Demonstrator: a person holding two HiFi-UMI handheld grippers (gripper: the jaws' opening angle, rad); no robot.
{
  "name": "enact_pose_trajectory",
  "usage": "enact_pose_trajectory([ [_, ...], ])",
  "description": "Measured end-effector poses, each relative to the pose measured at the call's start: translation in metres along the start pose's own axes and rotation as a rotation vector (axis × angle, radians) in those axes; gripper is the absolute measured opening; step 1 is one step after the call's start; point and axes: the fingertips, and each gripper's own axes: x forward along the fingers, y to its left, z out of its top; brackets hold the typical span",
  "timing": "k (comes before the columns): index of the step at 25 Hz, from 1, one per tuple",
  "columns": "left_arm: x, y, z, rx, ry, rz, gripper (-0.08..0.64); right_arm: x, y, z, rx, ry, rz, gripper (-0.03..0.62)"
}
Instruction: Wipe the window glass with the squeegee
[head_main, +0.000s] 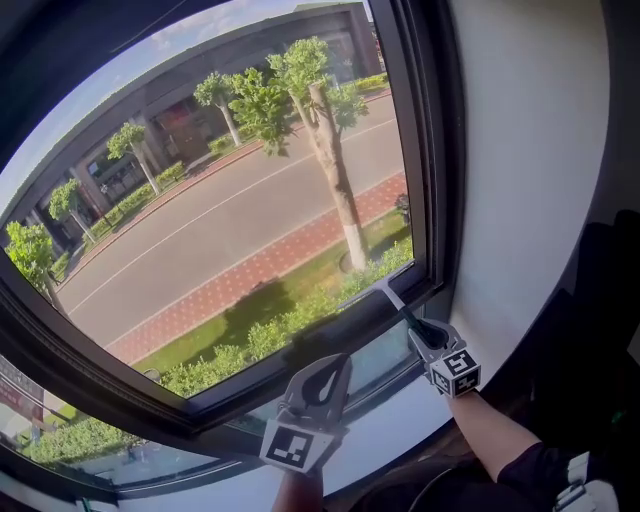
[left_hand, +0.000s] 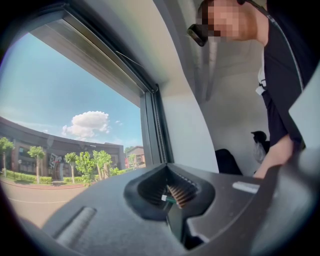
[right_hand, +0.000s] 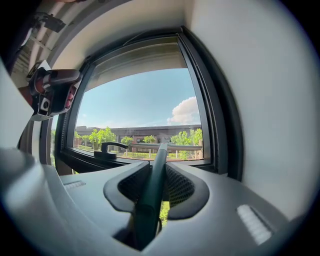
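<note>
Right gripper (head_main: 428, 338) clamped on squeegee (head_main: 393, 298) handle; blade at lower-right corner of window glass (head_main: 230, 200), close to frame (head_main: 432, 180). Left gripper (head_main: 326, 378) jaws together, holding nothing. Risks: blade catching frame; handle twisting in 2-jaw grip, leaving streaks.

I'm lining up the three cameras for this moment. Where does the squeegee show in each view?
Head view: the squeegee is at the lower right, its handle gripped by the right hand-held gripper, reaching toward the bottom right corner of the glass.
Left gripper view: not in it.
Right gripper view: centre, with the handle rising from between the jaws to the blade.
Shared landmark: the dark window frame, its right upright.
</note>
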Motion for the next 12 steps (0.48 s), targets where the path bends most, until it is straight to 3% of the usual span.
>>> enact_pose_trajectory([
  [6,-0.003,0.002,-0.003,-0.005,-0.005,0.016,0.003,-0.007,0.011,0.031,-0.038,-0.075,0.029,0.100],
  [12,-0.010,0.006,0.000,0.000,-0.017,0.019,0.003,-0.015,0.031,0.098,-0.107,-0.226,0.046,0.101],
])
